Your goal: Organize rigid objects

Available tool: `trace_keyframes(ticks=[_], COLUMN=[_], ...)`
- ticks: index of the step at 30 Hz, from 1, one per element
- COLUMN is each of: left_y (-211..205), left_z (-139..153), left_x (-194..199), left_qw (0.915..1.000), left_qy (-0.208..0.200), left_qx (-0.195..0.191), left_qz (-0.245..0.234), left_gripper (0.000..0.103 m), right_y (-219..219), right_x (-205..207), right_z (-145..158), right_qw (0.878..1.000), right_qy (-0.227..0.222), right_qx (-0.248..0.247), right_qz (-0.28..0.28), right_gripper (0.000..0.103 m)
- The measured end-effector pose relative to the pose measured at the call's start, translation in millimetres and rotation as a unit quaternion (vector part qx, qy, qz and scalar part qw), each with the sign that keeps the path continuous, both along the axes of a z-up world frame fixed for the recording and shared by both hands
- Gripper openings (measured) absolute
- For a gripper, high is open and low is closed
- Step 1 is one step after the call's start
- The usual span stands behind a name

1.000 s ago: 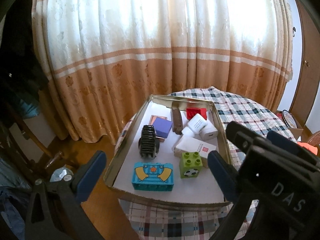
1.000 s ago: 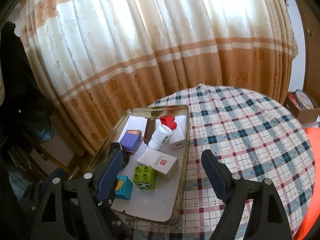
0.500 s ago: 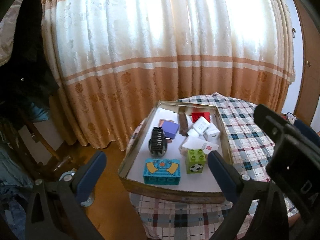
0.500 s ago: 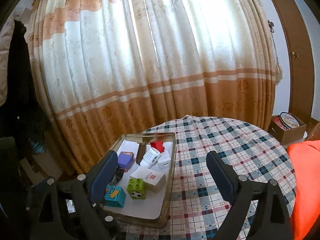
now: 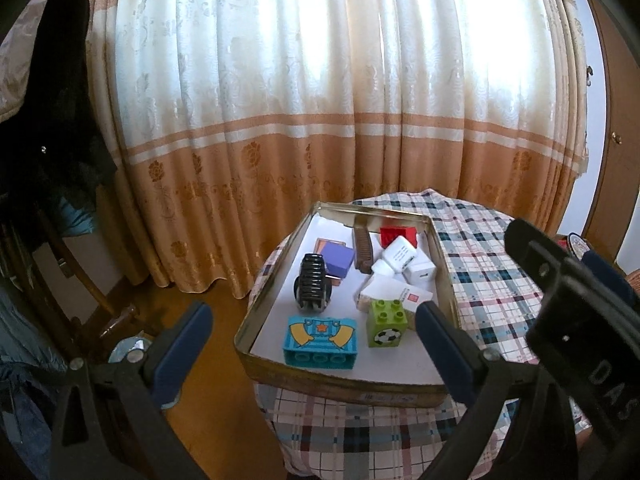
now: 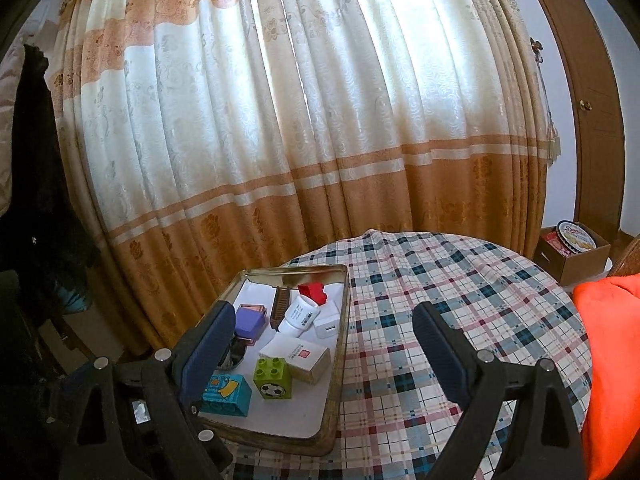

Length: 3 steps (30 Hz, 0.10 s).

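Note:
A gold metal tray (image 5: pixel 440 256) lined with white paper sits at the left edge of a round table with a plaid cloth (image 6: pixel 460 304). In it lie a blue brick (image 5: pixel 320 342), a green soccer-ball brick (image 5: pixel 386 322), a black ribbed object (image 5: pixel 314 282), a purple block (image 5: pixel 339 258), a white box (image 5: pixel 394 292), a white bottle (image 5: pixel 394 258), a white charger (image 5: pixel 420 272), a red brick (image 5: pixel 398 235) and a brown strip (image 5: pixel 362 244). My left gripper (image 5: pixel 312 338) is open and empty, held back from the tray. My right gripper (image 6: pixel 324 340) is open and empty, above the tray's right rim (image 6: pixel 344 320).
A cream and orange curtain (image 5: pixel 320 100) hangs behind the table. A dark wooden chair (image 5: pixel 72 264) stands at the left on the wooden floor. A cardboard box with a cookie tin (image 6: pixel 576 244) sits at the right by a wooden door (image 6: pixel 592 120). Orange fabric (image 6: pixel 612 360) lies at the right edge.
Both grippers have pulled back and up from the tray, so the tray and table look smaller and farther. Both stay open. The objects in the tray have not moved.

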<state>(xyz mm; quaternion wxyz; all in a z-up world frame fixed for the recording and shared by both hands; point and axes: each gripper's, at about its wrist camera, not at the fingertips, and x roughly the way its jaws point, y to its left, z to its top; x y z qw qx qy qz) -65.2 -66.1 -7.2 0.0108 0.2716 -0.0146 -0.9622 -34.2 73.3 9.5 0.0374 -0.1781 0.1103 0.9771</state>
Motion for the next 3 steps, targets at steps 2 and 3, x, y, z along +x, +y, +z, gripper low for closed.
trace_keyframes(ticks=[2, 3], left_y=[-0.5, -0.3], left_z=[0.8, 1.2], left_x=[1.1, 1.1], left_qw=[1.0000, 1.0000], left_qy=[0.002, 0.003], left_qx=[0.004, 0.005], left_qz=[-0.002, -0.003], left_gripper=[0.102, 0.102], right_y=[1.0, 1.3], right_x=[0.1, 0.0], right_z=[-0.3, -0.3], right_qw=[1.000, 1.000], right_qy=[-0.002, -0.003], right_qx=[-0.002, -0.003], right_qz=[0.000, -0.001], right_gripper=[0.092, 0.092])
